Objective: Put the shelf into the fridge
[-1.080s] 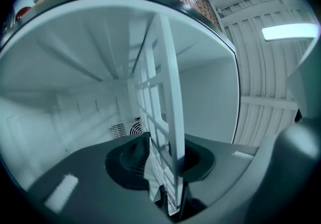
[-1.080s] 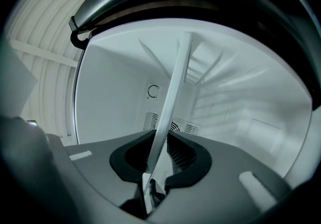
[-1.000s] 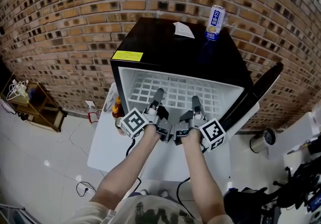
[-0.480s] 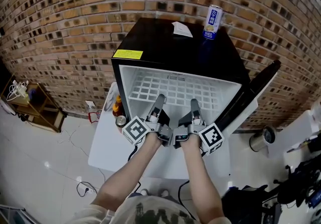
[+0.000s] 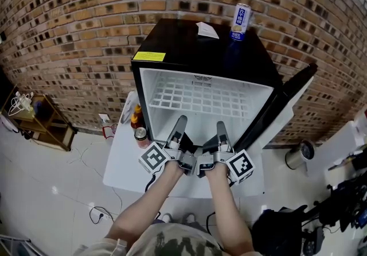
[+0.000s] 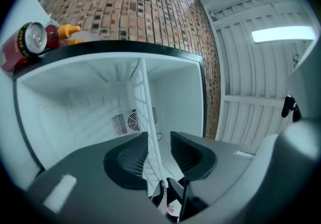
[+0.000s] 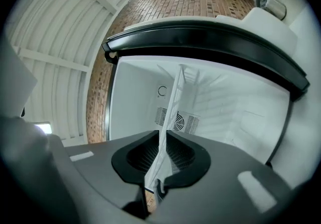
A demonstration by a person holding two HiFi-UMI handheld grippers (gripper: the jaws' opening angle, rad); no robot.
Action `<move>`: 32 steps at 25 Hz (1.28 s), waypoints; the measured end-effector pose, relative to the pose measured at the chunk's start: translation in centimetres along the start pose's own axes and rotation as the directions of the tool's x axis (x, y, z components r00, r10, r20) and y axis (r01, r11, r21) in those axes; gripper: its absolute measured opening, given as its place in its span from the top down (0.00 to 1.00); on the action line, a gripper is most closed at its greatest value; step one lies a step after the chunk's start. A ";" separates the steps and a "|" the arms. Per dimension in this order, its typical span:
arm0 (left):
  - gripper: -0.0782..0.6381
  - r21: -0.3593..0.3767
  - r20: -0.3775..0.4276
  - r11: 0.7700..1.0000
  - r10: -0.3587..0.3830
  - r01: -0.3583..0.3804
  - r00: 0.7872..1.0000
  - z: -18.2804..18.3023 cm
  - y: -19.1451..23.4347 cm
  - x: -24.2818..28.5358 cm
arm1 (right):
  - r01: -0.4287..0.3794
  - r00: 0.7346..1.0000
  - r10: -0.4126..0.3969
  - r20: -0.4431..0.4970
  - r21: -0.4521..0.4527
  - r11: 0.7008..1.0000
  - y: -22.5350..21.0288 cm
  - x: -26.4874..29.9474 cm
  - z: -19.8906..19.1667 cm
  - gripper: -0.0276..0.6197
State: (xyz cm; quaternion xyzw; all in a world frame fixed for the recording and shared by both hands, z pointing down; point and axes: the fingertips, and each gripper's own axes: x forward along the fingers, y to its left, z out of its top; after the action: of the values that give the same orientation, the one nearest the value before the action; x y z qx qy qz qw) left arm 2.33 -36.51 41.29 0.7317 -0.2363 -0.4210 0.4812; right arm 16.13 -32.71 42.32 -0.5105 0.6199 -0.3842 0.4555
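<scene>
The left gripper has its jaws apart, and they have just been opening. The front rim of the white wire shelf shows edge-on in the gap, nearer one pad, and neither ribbed black pad presses it. The right gripper has its jaws closer together, a narrow slit with the same thin rim lined up in it. In the head view both sets of fingertips sit just short of the shelf's front edge, so I judge that this gripper clamps nothing either. Both grippers are rolled onto their sides, so each gap lies level with the flat shelf, which suits pinching a thin horizontal rim. The shelf sits level inside the fridge, high in the white cavity and square to the walls, so it looks seated. It is a grid of thin white wires, likely light and stiff, above the smooth moulded liner with a round fan grille at the back. The fridge is a compact black box with a glossy top, and its door hangs open at the person's right, leaving the opening free. On top stand a tall drinks can and a paper slip. The fridge rests on a white table, with a red can beside it and a rough brick wall behind.
</scene>
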 end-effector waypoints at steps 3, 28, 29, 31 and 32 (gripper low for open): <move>0.72 -0.018 0.008 1.000 -0.005 0.005 1.000 0.1 -0.9 -1.1 | -0.012 1.000 0.012 0.007 0.010 1.000 0.6 -1.2 -0.5 0.92; 0.87 0.026 -0.040 0.998 -0.063 0.064 0.997 -1.6 -7.1 -10.2 | -0.127 0.992 0.126 -0.010 -0.120 0.985 5.8 -10.5 -4.2 0.96; 0.87 0.027 -0.036 0.997 -0.065 0.066 0.997 -2.0 -7.5 -10.6 | -0.133 0.991 0.133 -0.014 -0.125 0.983 6.1 -11.1 -4.0 0.96; 0.87 0.026 -0.027 0.998 -0.064 0.065 0.998 -2.8 -8.3 -11.5 | -0.147 0.989 0.145 -0.022 -0.132 0.980 6.8 -12.5 -3.8 0.96; 0.87 0.028 -0.022 0.998 -0.063 0.063 0.998 -3.3 -8.6 -12.1 | -0.153 0.988 0.151 -0.025 -0.129 0.980 7.1 -13.2 -3.7 0.96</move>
State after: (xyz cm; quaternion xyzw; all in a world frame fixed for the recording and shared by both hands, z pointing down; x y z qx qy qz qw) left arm -1.88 -22.15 38.75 0.7499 -0.2141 -0.4249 0.4597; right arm 11.47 -18.43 38.97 -0.4875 0.6842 -0.3110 0.4444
